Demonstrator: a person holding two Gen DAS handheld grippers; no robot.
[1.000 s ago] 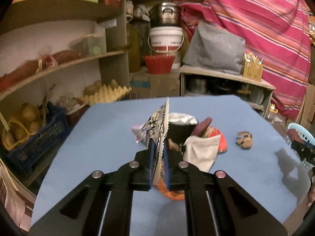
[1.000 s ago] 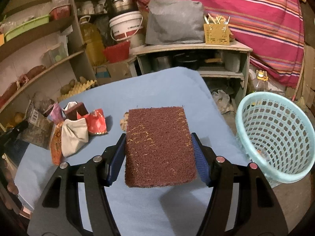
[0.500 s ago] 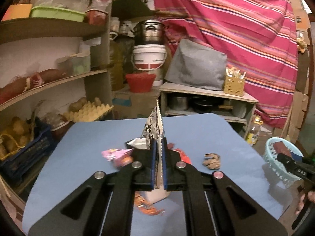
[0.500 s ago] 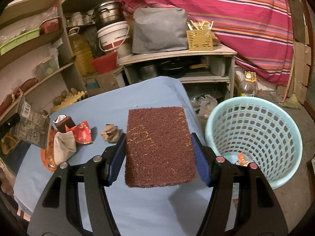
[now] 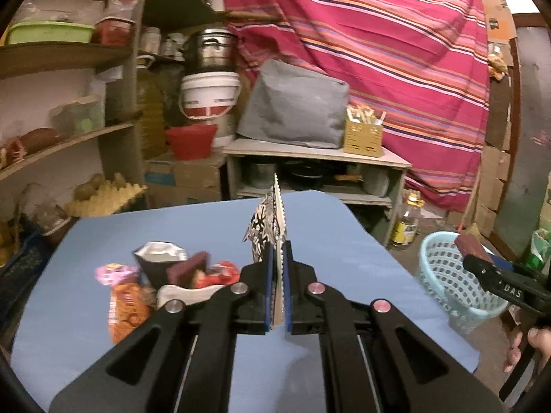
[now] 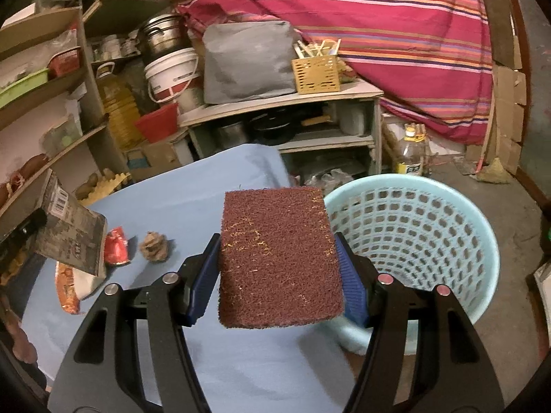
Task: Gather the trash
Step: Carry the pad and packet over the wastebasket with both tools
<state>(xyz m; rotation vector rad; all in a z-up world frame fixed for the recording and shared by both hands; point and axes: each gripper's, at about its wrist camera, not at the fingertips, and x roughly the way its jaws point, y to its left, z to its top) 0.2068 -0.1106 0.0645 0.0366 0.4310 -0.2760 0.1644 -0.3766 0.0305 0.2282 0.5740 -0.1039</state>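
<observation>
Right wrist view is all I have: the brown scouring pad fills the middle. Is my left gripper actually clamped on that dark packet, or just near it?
Observer: Clamped. In the left wrist view the left gripper has its jaws shut on the flat black-and-white packet, which stands edge-on between them with its zigzag edge up.
Operator: What is behind that packet on the table?
Observer: An open foil pouch with a pink wrapper beside it, both on the blue table.
Operator: Is my scouring pad over the basket?
Observer: From the left wrist view the right gripper holds the scouring pad above the light blue basket, near its far rim.
</observation>
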